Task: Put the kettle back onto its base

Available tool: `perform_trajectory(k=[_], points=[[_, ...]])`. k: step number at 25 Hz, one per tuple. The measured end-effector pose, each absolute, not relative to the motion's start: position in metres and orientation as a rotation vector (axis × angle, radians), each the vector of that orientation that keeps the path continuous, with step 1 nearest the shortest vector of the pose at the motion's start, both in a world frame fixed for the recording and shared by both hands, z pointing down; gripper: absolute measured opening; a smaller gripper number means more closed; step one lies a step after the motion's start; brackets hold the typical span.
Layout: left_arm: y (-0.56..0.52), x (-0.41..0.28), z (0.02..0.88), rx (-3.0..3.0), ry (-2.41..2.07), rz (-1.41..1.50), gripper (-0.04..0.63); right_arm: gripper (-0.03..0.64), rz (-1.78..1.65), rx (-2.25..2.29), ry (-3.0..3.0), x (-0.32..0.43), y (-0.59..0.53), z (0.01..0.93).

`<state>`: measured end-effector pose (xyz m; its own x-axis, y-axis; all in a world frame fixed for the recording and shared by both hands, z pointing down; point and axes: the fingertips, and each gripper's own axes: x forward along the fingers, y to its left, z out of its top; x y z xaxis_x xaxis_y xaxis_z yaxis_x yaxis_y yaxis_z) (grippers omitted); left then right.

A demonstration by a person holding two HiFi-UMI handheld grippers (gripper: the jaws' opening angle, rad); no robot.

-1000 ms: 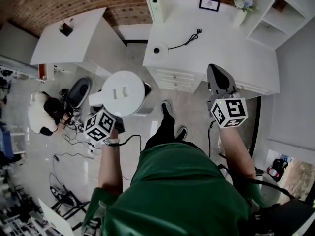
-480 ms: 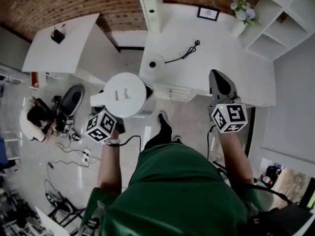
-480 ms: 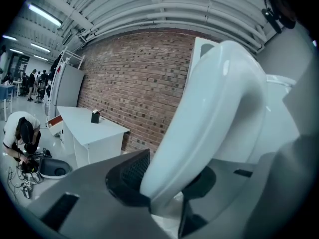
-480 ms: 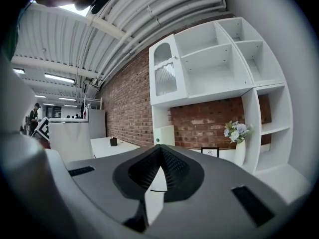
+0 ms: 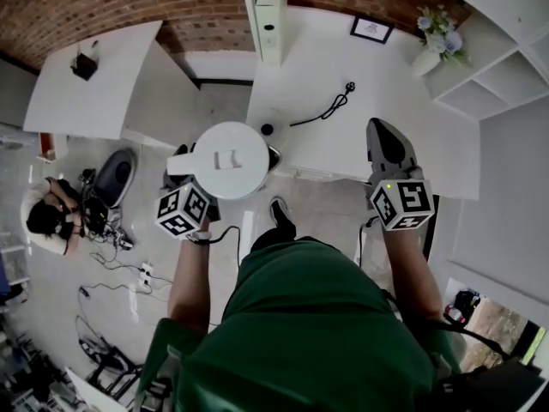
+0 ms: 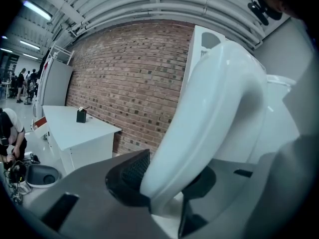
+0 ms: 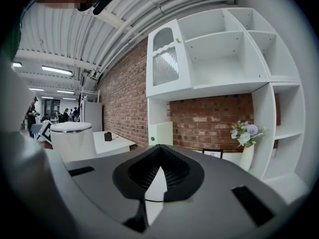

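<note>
We have the left claw (image 6: 164, 185) clamped on the handle (image 6: 214, 108) of the white kettle (image 5: 230, 160). In the left gripper view the curved handle passes between the two dark pads, and both press against it. From the head view we look down on the kettle's round lid. The kettle is upright and held in the air at the front left corner of the white worktop (image 5: 412, 93), with most of its body out over the floor.

The base (image 5: 268, 130), a small white disc with a dark centre, sits on the worktop close to that same corner. In the head view it shows just past the kettle's far rim. The kettle is not set on it. A black cord (image 5: 330, 106) lies on the worktop behind the base, its plug end pointing toward the back.

Our right claw (image 5: 382, 131) is closed, its tips meeting with nothing between them. It hangs over the front edge of the worktop toward the right, well apart from the kettle.

At the worktop's back edge stand a small picture frame (image 5: 371, 29) and a vase of flowers (image 5: 439, 41), the vase nearer the back right corner. A second white worktop (image 5: 111, 101) stands to the left, with a small dark holder (image 5: 84, 65) on it. A person (image 5: 47, 217) crouches on the floor beside cables at the far left.
</note>
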<state>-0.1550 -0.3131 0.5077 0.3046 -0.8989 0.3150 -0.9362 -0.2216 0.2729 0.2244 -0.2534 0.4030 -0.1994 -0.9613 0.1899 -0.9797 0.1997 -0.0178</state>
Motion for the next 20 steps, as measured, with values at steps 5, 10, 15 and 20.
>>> perform_trajectory(k=[5, 10, 15, 20], points=[[-0.353, -0.147, 0.533, 2.174, -1.585, 0.164, 0.134, 0.012, 0.232, 1.896, -2.287, 0.222, -0.284, 0.417], [-0.386, -0.127, 0.556, 2.172, -1.561, 0.182, 0.135, 0.012, 0.281, 1.870, -2.282, 0.234, -0.308, 0.438], [-0.406, -0.112, 0.572, 2.155, -1.604, 0.216, 0.135, 0.012, 0.314, 1.811, -2.311, 0.249, -0.334, 0.452], [-0.415, -0.102, 0.588, 2.102, -1.662, 0.239, 0.137, 0.012, 0.310, 1.716, -2.356, 0.255, -0.357, 0.458]])
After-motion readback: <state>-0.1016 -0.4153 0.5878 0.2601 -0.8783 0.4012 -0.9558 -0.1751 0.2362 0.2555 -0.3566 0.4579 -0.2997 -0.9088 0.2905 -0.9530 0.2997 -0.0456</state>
